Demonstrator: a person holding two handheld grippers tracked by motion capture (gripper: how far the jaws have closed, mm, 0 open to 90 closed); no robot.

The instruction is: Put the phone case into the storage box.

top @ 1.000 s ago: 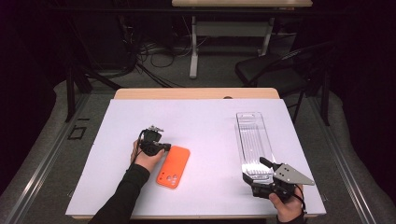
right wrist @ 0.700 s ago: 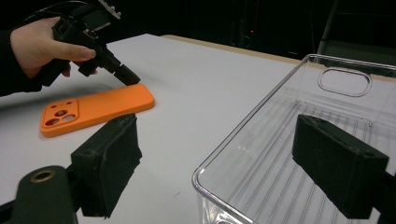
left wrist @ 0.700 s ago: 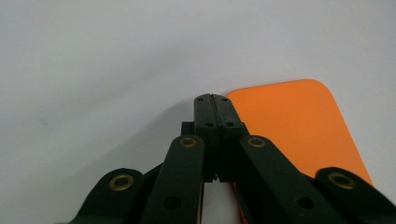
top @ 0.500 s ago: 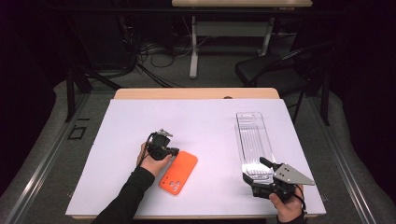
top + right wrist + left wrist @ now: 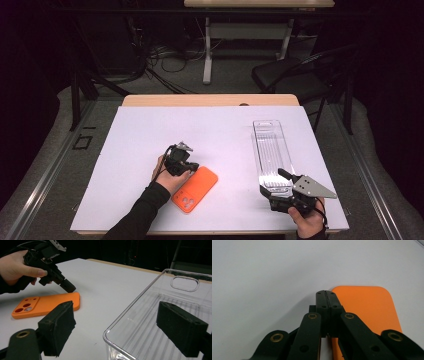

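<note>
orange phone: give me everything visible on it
The phone is orange, likely in a matte silicone-looking case, with rounded corners. It lies flat, back up, on the white table, set diagonally. A camera block with three round cutouts sits at its near end. The shut left gripper rests its tips at the far end's corner, seemingly touching the edge. It lies well apart from the clear tray.

Both claws are showing black — the left claw (image 5: pixel 192 168) is wearing brass-ringed rivets (image 5: pixel 312 316) on its linkage, the right claw (image 5: pixel 280 181) is carrying a grey 3-cornered plate (image 5: pixel 311 188), and a dark sleeve (image 5: pixel 142 210) is covering the left forearm.
</note>
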